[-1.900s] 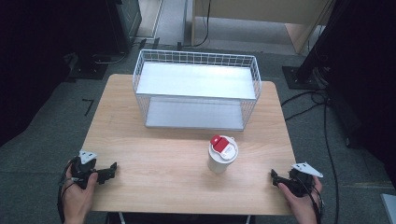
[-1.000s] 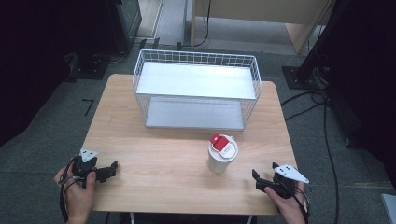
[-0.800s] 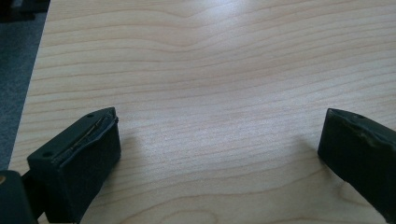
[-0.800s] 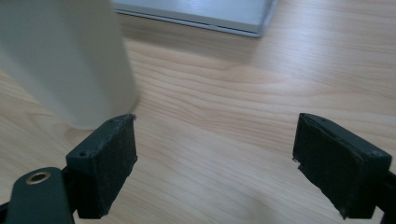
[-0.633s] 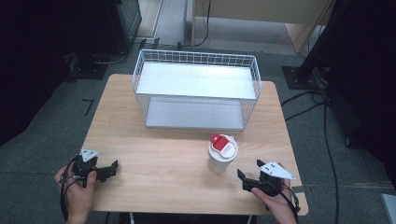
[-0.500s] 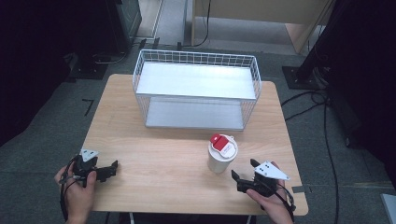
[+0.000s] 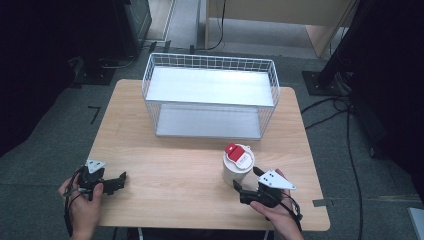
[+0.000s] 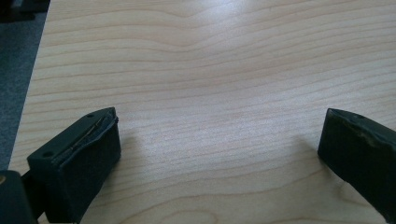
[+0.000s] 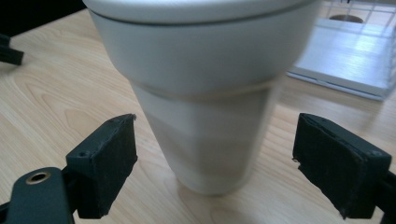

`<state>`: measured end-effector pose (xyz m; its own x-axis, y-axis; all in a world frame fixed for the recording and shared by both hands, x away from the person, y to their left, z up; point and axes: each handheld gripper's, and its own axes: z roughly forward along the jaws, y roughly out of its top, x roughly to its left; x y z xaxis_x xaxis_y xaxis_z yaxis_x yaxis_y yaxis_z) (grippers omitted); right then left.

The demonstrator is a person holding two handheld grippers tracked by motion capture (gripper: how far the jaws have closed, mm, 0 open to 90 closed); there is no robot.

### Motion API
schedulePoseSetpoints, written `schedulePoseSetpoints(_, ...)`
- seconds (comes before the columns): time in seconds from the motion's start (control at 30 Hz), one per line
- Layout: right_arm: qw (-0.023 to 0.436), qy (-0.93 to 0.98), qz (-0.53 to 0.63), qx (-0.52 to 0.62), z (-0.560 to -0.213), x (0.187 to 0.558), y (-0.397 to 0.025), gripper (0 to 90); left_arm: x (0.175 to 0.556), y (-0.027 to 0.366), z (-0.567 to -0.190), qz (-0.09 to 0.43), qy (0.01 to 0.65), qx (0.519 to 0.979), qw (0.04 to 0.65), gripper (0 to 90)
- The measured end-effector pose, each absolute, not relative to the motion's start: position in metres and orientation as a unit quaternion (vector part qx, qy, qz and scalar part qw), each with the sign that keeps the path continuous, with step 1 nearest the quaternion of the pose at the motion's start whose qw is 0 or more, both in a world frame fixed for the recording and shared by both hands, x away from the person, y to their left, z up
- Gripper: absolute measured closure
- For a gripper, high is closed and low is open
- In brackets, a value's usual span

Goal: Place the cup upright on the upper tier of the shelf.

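A white cup [image 7: 237, 165] with a red-and-white lid stands upright on the wooden table [image 7: 175, 160], right of centre. My right gripper [image 7: 246, 183] is open just in front of it, jaws spread wide on either side of the cup's base without touching it. In the right gripper view the cup [image 9: 205, 98] looms close between the two black pads [image 9: 105, 158]. My left gripper [image 7: 120, 181] rests open near the table's front left corner, with bare wood between its jaws in the left gripper view [image 8: 219, 154].
A white wire basket [image 7: 210, 95] with a flat white floor stands at the back middle of the table. Cables run over the floor at the right. Bare tabletop lies between the two grippers.
My right gripper has moved left and forward from the table's front right corner up to the cup. The left gripper has stayed put.
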<state>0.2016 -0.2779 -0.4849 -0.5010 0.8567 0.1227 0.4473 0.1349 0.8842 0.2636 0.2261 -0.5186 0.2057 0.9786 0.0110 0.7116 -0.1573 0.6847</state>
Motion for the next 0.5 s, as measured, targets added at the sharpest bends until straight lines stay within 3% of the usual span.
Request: schedulePoseSetpoints(0.5,0.217,0.694,0.515,0.453,-0.493,0.223,-0.263,10.0,0.264,0.226,-0.519,0.236,0.584,0.723,0.282,0.0)
